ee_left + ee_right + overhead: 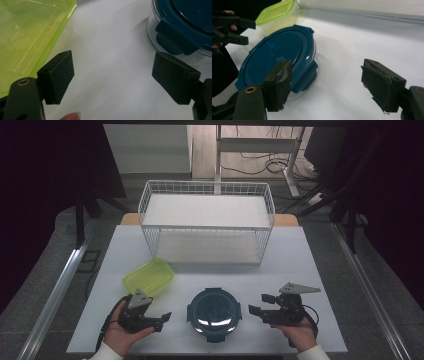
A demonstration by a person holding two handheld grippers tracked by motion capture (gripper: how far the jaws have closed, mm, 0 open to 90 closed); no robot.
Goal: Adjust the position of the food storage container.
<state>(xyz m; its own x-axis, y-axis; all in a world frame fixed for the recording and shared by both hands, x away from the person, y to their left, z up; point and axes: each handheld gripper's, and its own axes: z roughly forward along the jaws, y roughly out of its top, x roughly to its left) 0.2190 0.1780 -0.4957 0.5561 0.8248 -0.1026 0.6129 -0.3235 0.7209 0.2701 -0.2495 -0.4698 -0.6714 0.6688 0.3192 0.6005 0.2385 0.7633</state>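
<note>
Holding both tools low over the white table (300, 265), I keep my left gripper (161, 318) and right gripper (259, 304) spread wide, nothing between their jaws. Between the two sits the round clear container with a dark blue clip lid (214, 308), untouched, just beside each. A lime-green translucent plastic box (148, 276) lies near my left gripper, ahead of it.

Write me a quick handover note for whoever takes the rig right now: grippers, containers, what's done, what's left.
Left gripper: open, holding nothing, between the green container and the round blue-lidded container.
Right gripper: open, holding nothing, just right of the round container.
Both containers sit on the table, lids on, in front of the wire basket.
Done: nothing gripped or moved into the basket.
Left: probably grip the round container first.
</note>
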